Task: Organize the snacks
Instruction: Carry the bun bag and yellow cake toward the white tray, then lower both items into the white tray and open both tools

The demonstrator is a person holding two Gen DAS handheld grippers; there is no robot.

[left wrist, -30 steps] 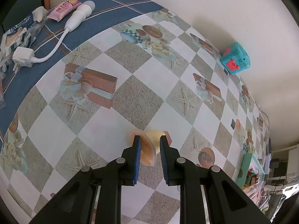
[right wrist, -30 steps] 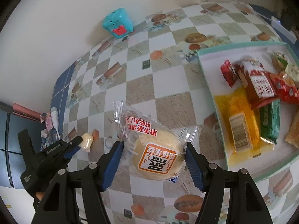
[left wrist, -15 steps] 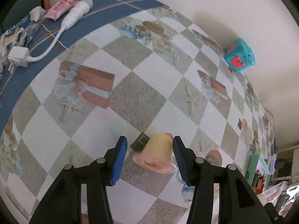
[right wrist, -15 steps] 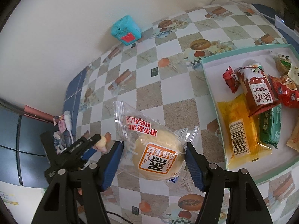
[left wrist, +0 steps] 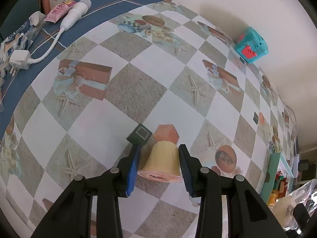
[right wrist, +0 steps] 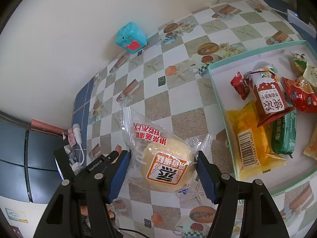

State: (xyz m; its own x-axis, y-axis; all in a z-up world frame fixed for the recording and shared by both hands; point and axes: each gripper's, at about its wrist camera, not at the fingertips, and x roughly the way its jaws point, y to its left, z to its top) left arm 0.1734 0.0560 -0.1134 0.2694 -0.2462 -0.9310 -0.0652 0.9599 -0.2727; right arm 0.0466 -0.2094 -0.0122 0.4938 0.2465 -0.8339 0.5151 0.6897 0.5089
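Left hand-held gripper [left wrist: 159, 158]: jaws partly apart, straddling a small pudding cup [left wrist: 162, 161]; cup lies on its side on the bench [left wrist: 95, 123], peach foil lid facing the camera, pale yellow body pointing away; right blue pad looks to be against the cup wall, left pad just beside it with a thin gap; cannot tell whether the grip is firm.

Past the left fingertips, on the tablecloth print: a dark green square and an orange hexagon, just beyond the cup; far ahead to the right, a teal toy box [left wrist: 251, 47] against the wall; far ahead to the left, a white charger with cable [left wrist: 65, 23] and a pink tube [left wrist: 59, 11] on the blue edge of the cloth.

Right hand-held gripper [right wrist: 163, 164]: jaws wide, clamped on a bagged steamed cake [right wrist: 167, 170]; clear wrapper with red and orange print, round pale cake inside; pads press the bag on both sides; the bag is raised above the bench.

To the right of the right gripper: teal-rimmed tray [right wrist: 216, 91] on the bench, holding a yellow pack with barcode [right wrist: 251, 138], a green bar [right wrist: 284, 134], a red-brown carton [right wrist: 269, 99], small red packets [right wrist: 301, 95]; cake bag is outside the tray, near its left rim.

Left gripper body visible low to the left in the right wrist view.
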